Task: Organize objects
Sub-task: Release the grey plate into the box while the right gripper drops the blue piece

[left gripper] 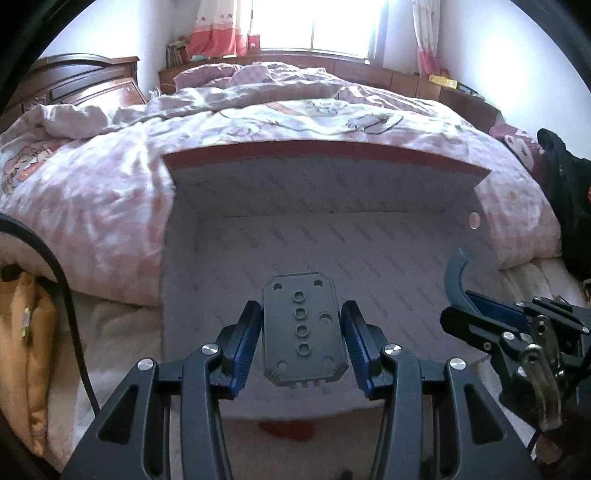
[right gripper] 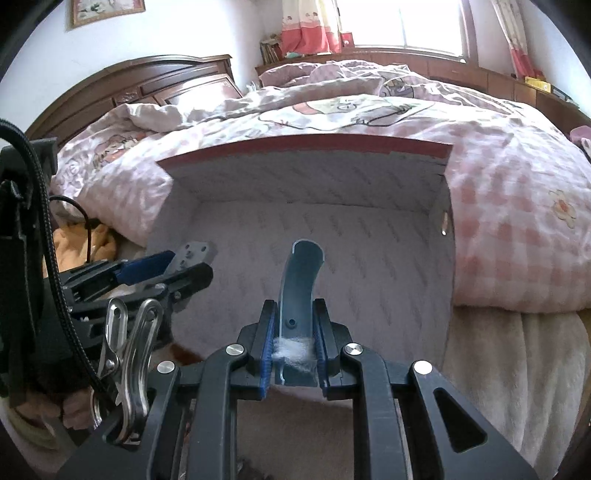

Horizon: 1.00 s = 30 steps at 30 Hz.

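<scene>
My left gripper [left gripper: 300,314] is shut on a flat grey plate [left gripper: 303,332] with a row of round holes, its blue pads pressing both long edges. The right gripper [right gripper: 294,314] is shut on a curved blue-grey channel piece [right gripper: 300,280] that arches up and forward; a tuft of white fluff [right gripper: 294,352] clings between its pads. Both hover over an open cardboard box [left gripper: 332,229] lined in pale grey, lying on the bed. From the left wrist view the right gripper [left gripper: 476,306] and its curved piece [left gripper: 455,275] show at the right; the left gripper [right gripper: 184,266] with the plate [right gripper: 194,253] shows at the left of the right wrist view.
The box [right gripper: 314,221] has a red-edged raised flap at its far side. A rumpled pink checked quilt [left gripper: 92,192] surrounds it. A dark wooden headboard [right gripper: 147,81] stands at the left and a window [left gripper: 314,22] behind. Orange cloth [left gripper: 22,332] and a black cable [left gripper: 74,314] lie at the left.
</scene>
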Each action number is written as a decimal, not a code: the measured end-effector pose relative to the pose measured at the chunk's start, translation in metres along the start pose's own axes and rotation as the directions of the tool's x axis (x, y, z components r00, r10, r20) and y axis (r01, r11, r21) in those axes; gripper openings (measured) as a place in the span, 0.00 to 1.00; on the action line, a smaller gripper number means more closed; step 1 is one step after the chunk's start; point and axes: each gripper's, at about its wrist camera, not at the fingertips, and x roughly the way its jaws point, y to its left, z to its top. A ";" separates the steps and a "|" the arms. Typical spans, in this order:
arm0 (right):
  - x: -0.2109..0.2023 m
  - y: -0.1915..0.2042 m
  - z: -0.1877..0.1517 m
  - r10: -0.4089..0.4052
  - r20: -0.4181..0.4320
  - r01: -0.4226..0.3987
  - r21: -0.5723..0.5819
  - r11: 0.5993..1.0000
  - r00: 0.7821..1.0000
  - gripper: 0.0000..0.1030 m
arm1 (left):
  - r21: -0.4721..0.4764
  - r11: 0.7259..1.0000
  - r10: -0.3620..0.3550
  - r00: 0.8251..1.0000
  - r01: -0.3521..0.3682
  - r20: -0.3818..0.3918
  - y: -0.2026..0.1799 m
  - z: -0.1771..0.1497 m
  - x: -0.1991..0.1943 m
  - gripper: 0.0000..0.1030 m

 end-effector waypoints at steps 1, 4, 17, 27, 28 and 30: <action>0.006 -0.002 0.002 -0.002 -0.006 0.002 0.002 1.000 1.000 0.19 | 0.002 1.000 -0.001 1.000 0.001 -0.004 -0.001 0.001 0.005 0.44; 0.019 -0.007 0.006 -0.006 -0.017 0.006 0.010 1.000 1.000 0.20 | 0.009 1.000 0.009 1.000 -0.009 -0.008 -0.003 0.005 0.019 0.44; 0.042 -0.024 0.006 -0.048 -0.035 0.049 0.025 0.998 0.998 0.20 | 0.020 0.999 0.035 0.999 -0.034 -0.023 -0.005 0.007 0.047 0.44; 0.024 -0.024 0.007 -0.022 0.018 0.021 0.047 0.999 1.000 0.33 | 0.047 0.997 0.060 0.998 -0.060 -0.005 -0.008 0.006 0.029 0.67; 0.021 -0.023 0.007 -0.021 0.023 0.020 0.045 0.999 1.000 0.33 | 0.046 0.997 0.056 0.998 -0.055 -0.007 -0.008 0.005 0.026 0.67; 0.014 -0.021 0.006 -0.016 0.032 0.015 0.044 0.999 0.999 0.33 | 0.039 0.998 0.050 0.999 -0.049 -0.008 -0.006 0.003 0.019 0.67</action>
